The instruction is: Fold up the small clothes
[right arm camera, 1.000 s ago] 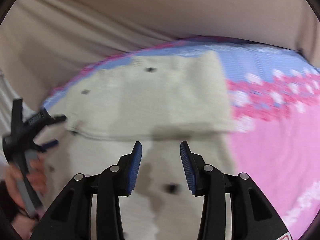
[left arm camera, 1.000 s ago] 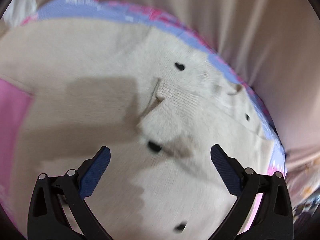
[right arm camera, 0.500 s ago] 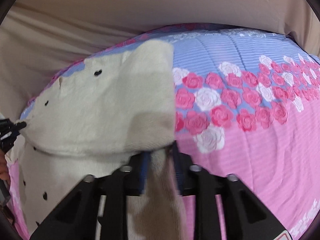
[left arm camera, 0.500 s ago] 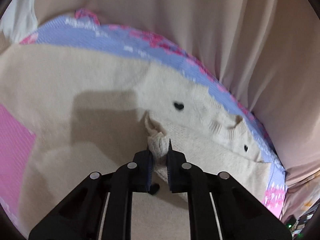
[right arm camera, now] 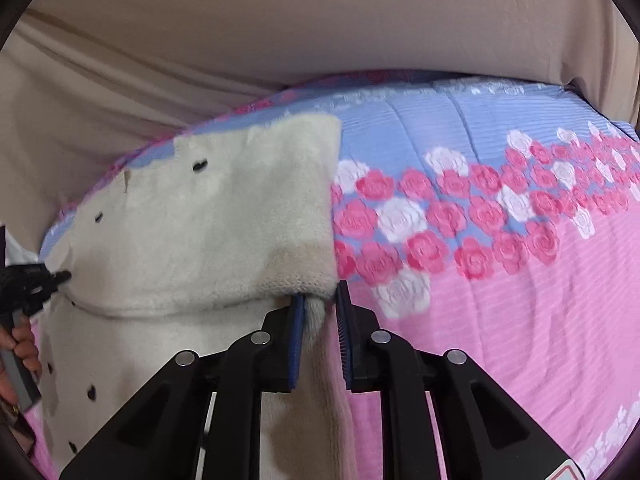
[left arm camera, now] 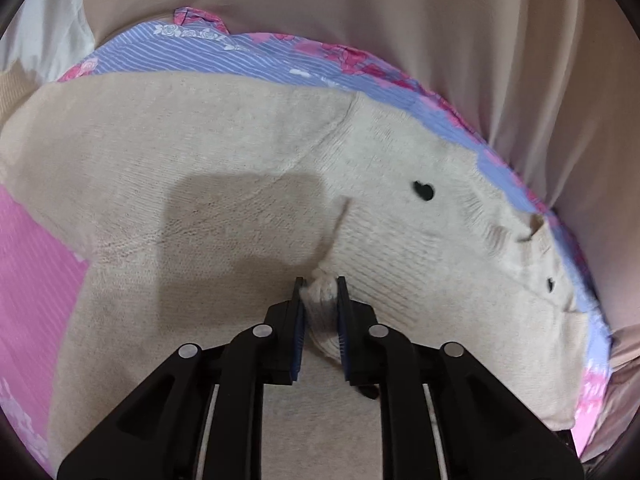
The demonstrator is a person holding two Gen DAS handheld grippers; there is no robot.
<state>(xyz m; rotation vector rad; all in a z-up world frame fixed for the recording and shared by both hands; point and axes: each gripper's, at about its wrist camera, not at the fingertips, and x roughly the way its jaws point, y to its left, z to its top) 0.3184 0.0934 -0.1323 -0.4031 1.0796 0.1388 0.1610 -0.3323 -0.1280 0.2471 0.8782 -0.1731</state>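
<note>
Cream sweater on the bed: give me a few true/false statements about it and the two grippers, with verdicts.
1. The left gripper pinches a bunch of the cream sweater. True.
2. The right gripper hangs open above the bedspread, clear of the knit. False: it is closed on the sweater's edge.
3. The sweater carries small black heart marks. True.
4. The sweater lies on a bare wooden table. False: it lies on a pink and blue bedspread printed with roses.
5. A beige curtain hangs behind the bed. True.
</note>
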